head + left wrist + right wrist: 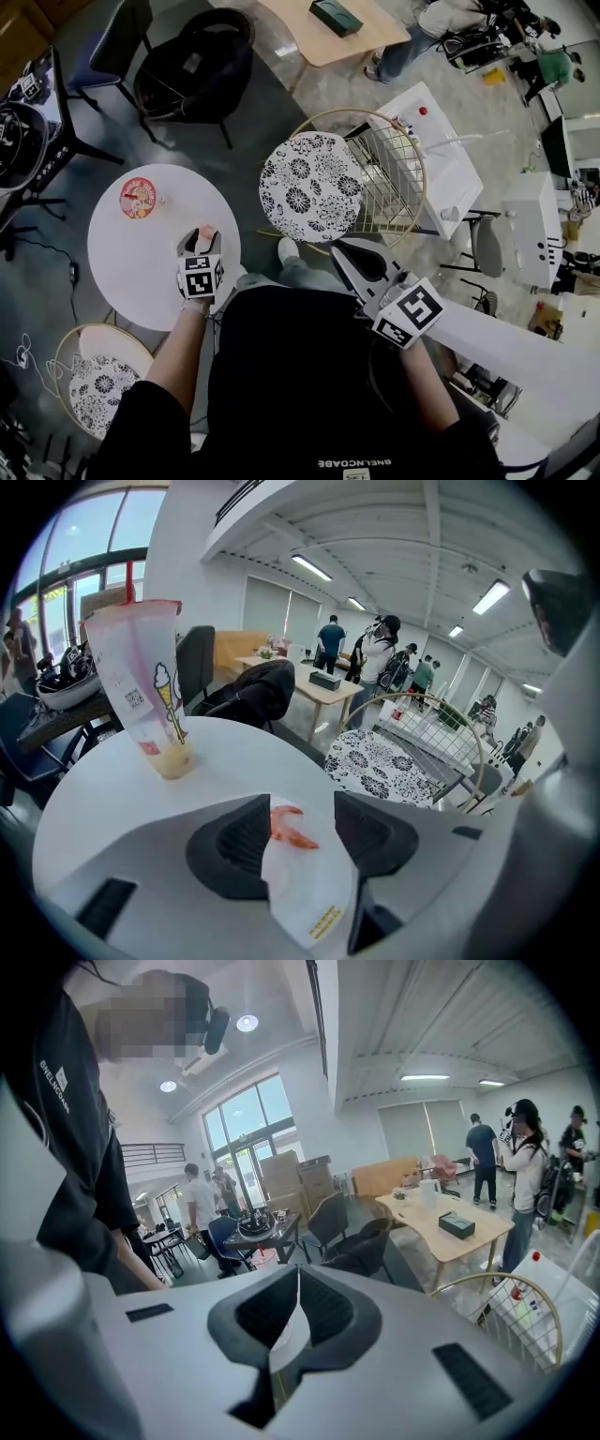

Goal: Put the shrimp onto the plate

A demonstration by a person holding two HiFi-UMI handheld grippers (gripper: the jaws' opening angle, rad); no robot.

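Two grippers were logged. The left gripper (303,810) hung released over the near edge of the round white table (131,262), jaws wide apart. The small orange shrimp (287,827) lay loose between them, closer to the left jaw and not pinched; its support was unclear. A tall printed cup (141,682) stood farther back on the table. The right gripper (298,1279) was clenched empty, off the table near a patterned stool (309,185).

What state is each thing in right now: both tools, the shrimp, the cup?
Left tool: open, pads pressing on nothing.
Right tool: shut, held off to the side of the table.
Shrimp: lying loose on a white surface between the left tool's jaws.
Cup: upright on the table, straw in its top.
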